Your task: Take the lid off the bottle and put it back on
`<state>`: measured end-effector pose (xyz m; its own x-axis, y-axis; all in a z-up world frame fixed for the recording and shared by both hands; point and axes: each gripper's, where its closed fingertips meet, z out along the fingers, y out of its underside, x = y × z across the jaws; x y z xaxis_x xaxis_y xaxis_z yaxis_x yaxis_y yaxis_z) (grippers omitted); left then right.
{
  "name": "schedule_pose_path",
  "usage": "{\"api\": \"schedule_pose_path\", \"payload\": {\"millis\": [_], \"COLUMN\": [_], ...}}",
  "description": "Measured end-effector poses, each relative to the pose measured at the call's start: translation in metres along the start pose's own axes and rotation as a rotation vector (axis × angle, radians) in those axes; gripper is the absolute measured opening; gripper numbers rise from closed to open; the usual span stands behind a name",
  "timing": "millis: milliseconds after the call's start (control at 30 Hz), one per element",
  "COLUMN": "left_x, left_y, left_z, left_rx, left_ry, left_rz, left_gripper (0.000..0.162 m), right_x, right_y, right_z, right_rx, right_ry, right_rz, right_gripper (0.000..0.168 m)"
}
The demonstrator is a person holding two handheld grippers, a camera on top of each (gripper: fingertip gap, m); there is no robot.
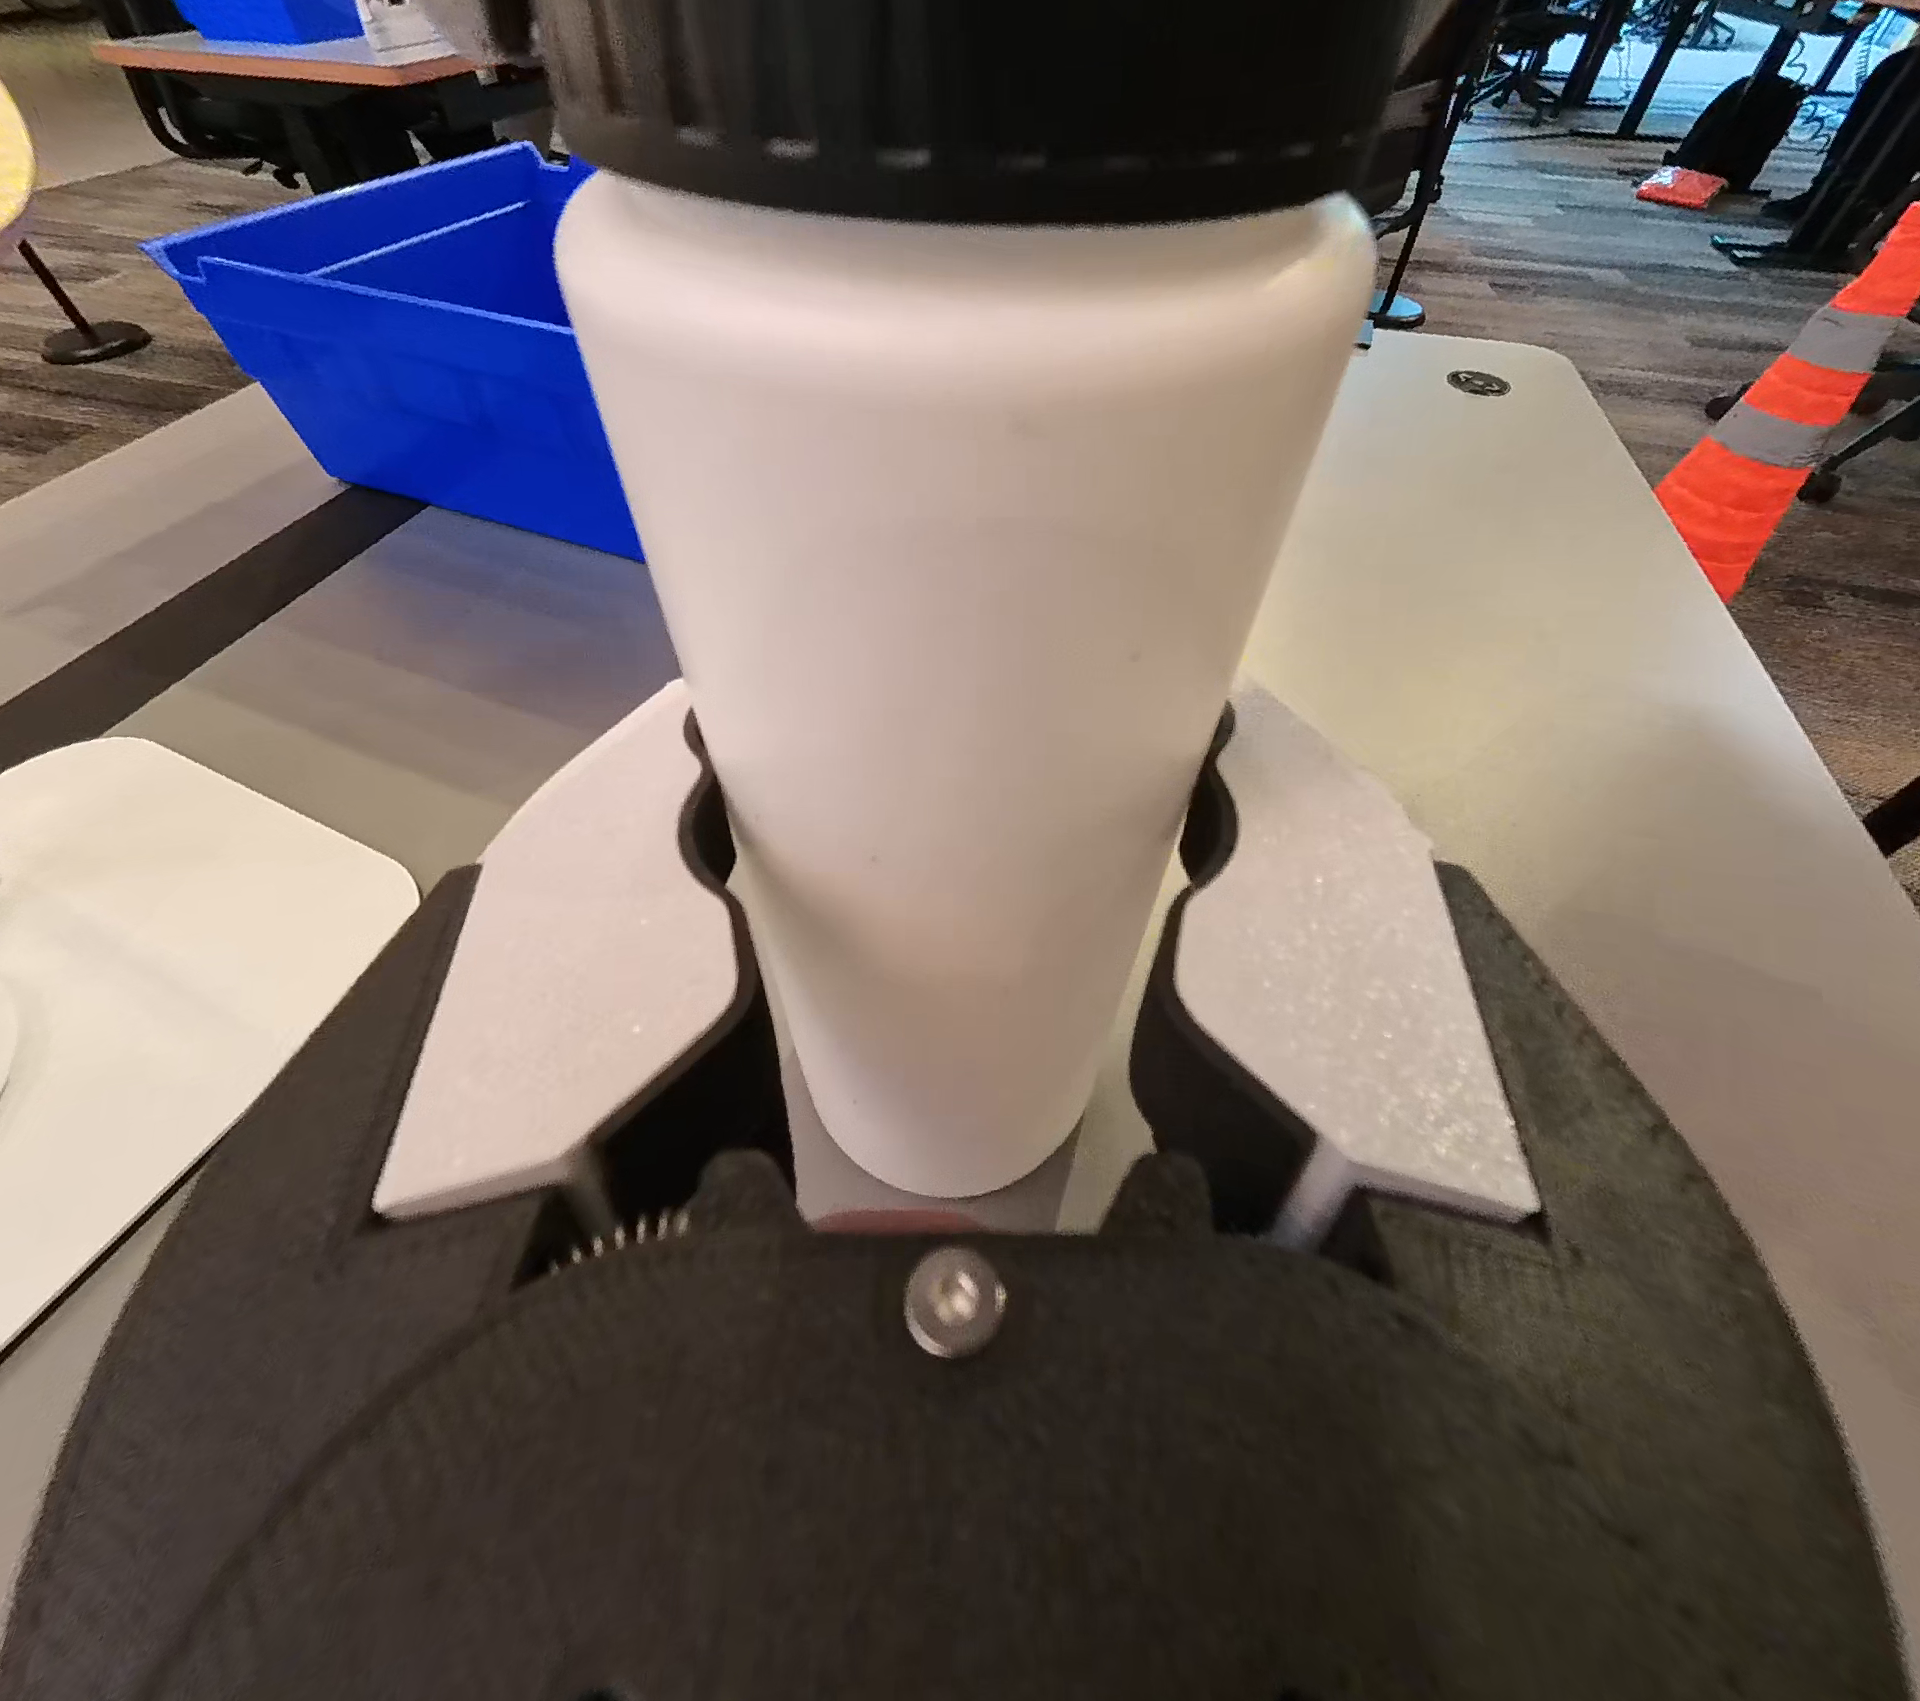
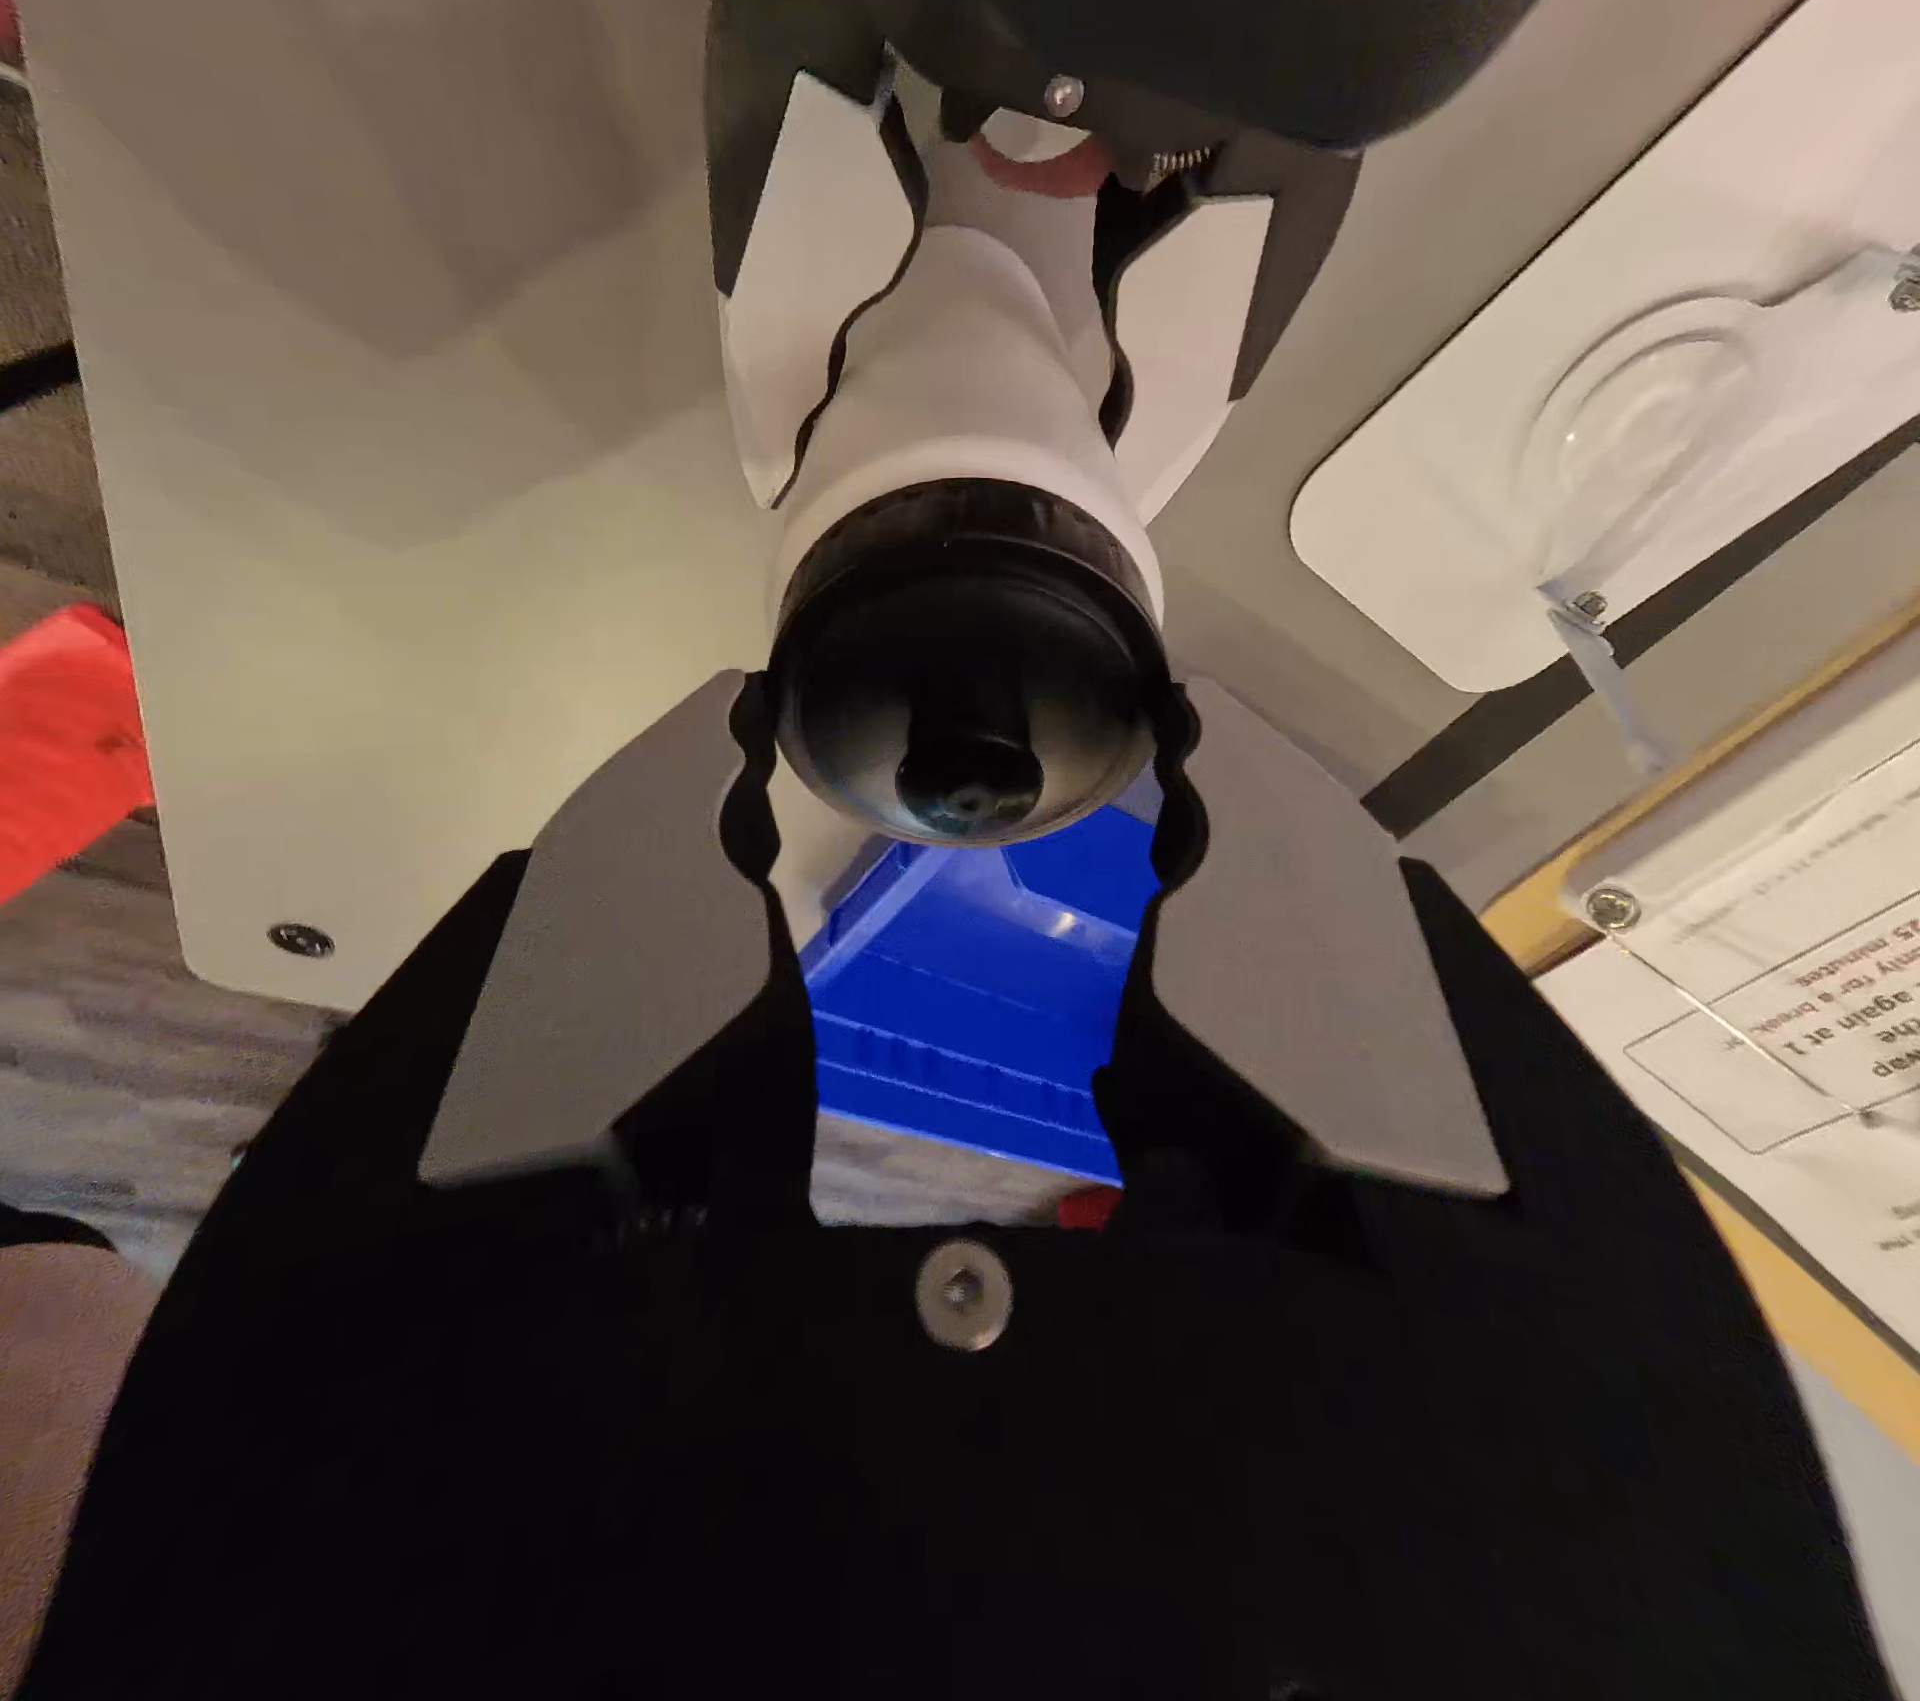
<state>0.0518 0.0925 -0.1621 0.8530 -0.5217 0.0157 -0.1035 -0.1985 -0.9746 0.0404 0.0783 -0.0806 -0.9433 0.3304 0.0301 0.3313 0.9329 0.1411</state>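
At the centre of the left wrist view, the left gripper (image 1: 961, 830) clamped the lower body of the smooth, matte white bottle (image 1: 956, 612), whose ribbed black lid (image 1: 977, 10) filled the top of the frame. In the right wrist view, the right gripper (image 2: 964, 737) closed its wavy black fingers (image 2: 750, 778) around the domed lid's rim. A glossy blue bin (image 1: 416, 363) sat left of the bottle on the pale table (image 1: 1507, 612).

we see our left gripper (image 1: 961, 830) built from a rough black printed body with a silver screw (image 1: 954, 1301) at its centre, white speckled plates on the fingers (image 1: 582, 955) and wavy black inner edges; our right gripper (image 2: 964, 778) matches it, with grey plates and a silver screw (image 2: 963, 1293)
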Motion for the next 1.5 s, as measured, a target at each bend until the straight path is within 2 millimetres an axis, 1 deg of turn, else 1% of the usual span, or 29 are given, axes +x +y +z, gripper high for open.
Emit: {"api": "schedule_pose_path", "payload": {"millis": [67,100,233,300,333,367,400,467,533,667,733,800,867,900,933,967,1033,1133,1200,1267,1333,1400,1500], "left_x": [-0.001,-0.001,0.000,0.000,0.000,0.000,0.000,-0.001,-0.001,0.001,0.001,0.001,0.000,0.000,0.000,0.000,0.000,0.000,0.001,0.001,0.001,0.001,0.001], "left_y": [0.000,0.000,0.000,0.000,0.000,0.000,0.000,0.000,0.000,0.000,-0.001,0.000,0.000,0.000,0.000,0.000,0.000,0.000,0.000,0.000,0.000,0.000,0.000], "left_z": [0.000,-0.001,0.000,0.000,0.000,0.000,0.000,-0.001,-0.001,0.000,0.001,0.000,0.000,0.000,0.000,0.000,0.000,0.000,0.000,0.000,0.000,0.000,0.000], "left_rx": [0.002,0.001,-0.001,0.002,0.002,0.001,0.003,0.006,0.006,0.001,0.001,0.004,0.004,0.004,0.004,0.004,0.005,0.006,0.003,0.003,0.004,0.003,0.006], "left_ry": [0.002,0.000,-0.002,-0.001,-0.001,-0.002,-0.001,0.000,0.000,0.001,0.002,0.004,0.004,0.003,0.003,0.003,0.003,0.003,0.003,0.003,0.003,0.003,0.004], "left_rz": [-0.006,-0.006,0.000,-0.004,-0.004,-0.004,-0.009,-0.015,-0.013,0.005,0.007,0.000,-0.004,-0.002,-0.002,-0.002,-0.003,-0.002,0.001,0.000,-0.001,0.001,-0.002], "left_gripper": [0.086,0.086,0.086,0.086,0.086,0.086,0.086,0.086,0.086,0.086,0.086,0.086,0.086,0.086,0.086,0.086,0.086,0.086,0.086,0.086,0.086,0.086,0.086], "right_x": [0.002,0.003,-0.001,-0.003,-0.003,-0.003,-0.003,-0.001,-0.001,-0.002,-0.002,0.000,0.000,-0.001,-0.001,-0.001,-0.003,-0.004,-0.003,-0.002,-0.003,-0.003,-0.001], "right_y": [-0.001,-0.001,-0.002,0.003,0.003,0.002,0.000,-0.001,0.000,0.005,0.007,0.006,0.003,0.001,0.000,0.000,0.001,-0.001,-0.003,-0.002,-0.002,-0.001,0.000], "right_z": [0.000,-0.001,-0.007,-0.005,-0.003,-0.002,-0.002,-0.002,-0.002,-0.003,-0.004,-0.004,-0.003,-0.004,-0.006,-0.008,-0.011,-0.010,-0.008,-0.007,-0.007,-0.007,-0.006], "right_rx": [-0.013,-0.007,0.095,0.121,0.137,0.164,0.190,0.208,0.178,0.025,-0.053,-0.089,-0.055,-0.020,0.015,0.050,0.110,0.177,0.203,0.198,0.173,0.128,0.030], "right_ry": [-0.009,-0.010,-0.029,-0.037,-0.042,-0.053,-0.066,-0.072,-0.069,-0.010,0.009,0.005,-0.012,-0.021,-0.020,-0.014,-0.021,-0.036,-0.057,-0.067,-0.060,-0.047,0.016], "right_rz": [0.031,0.075,0.325,0.426,0.459,0.482,0.498,0.481,0.405,0.103,0.014,0.041,0.115,0.162,0.211,0.261,0.358,0.468,0.507,0.497,0.430,0.322,0.114], "right_gripper": [0.072,0.072,0.098,0.094,0.088,0.074,0.069,0.069,0.069,0.069,0.069,0.070,0.073,0.083,0.090,0.090,0.088,0.075,0.069,0.068,0.068,0.068,0.068]}}
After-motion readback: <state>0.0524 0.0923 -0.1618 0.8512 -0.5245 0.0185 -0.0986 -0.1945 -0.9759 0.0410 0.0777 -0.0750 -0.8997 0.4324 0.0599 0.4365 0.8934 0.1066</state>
